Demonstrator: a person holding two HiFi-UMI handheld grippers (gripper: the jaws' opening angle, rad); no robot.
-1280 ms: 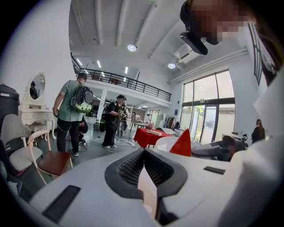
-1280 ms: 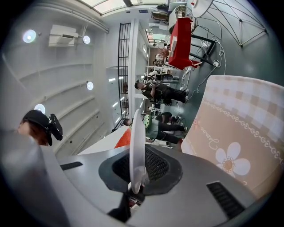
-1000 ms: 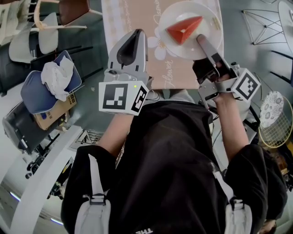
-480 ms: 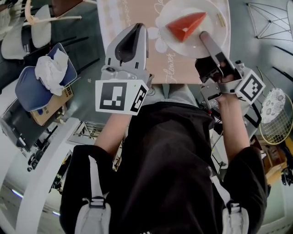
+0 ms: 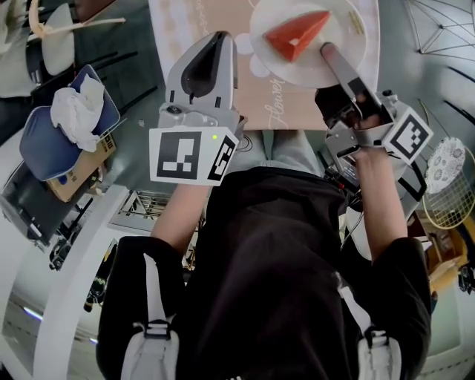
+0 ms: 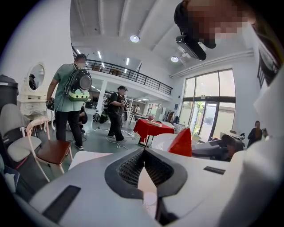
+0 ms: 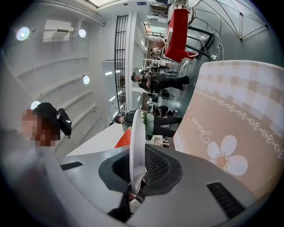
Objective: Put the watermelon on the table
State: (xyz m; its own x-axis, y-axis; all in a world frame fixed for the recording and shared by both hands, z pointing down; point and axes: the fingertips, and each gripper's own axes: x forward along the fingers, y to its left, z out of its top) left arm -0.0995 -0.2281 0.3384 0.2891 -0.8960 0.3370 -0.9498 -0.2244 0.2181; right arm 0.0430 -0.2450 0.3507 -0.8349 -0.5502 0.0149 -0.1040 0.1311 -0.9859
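R gripper (image 5: 327, 51) rolled sideways, clamped on plate (image 5: 343, 28) rim w/ watermelon (image 5: 297, 34); L gripper (image 5: 219, 37) closed, empty, over table (image 5: 182, 22).

plate (image 5: 347, 53): the top edge of the head view cuts off its far rim; the right gripper view shows it edge-on only.
watermelon (image 5: 297, 35): in the left gripper view its lower part sits behind the left tongs (image 6: 143, 150); in the right gripper view only a red sliver shows left of the plate.
bench (image 5: 185, 37): far part cut off; near edge partly behind both tongs.
right tongs (image 5: 327, 52): lower pad hidden under the plate from above.
chair (image 5: 74, 26): cut off, far left.
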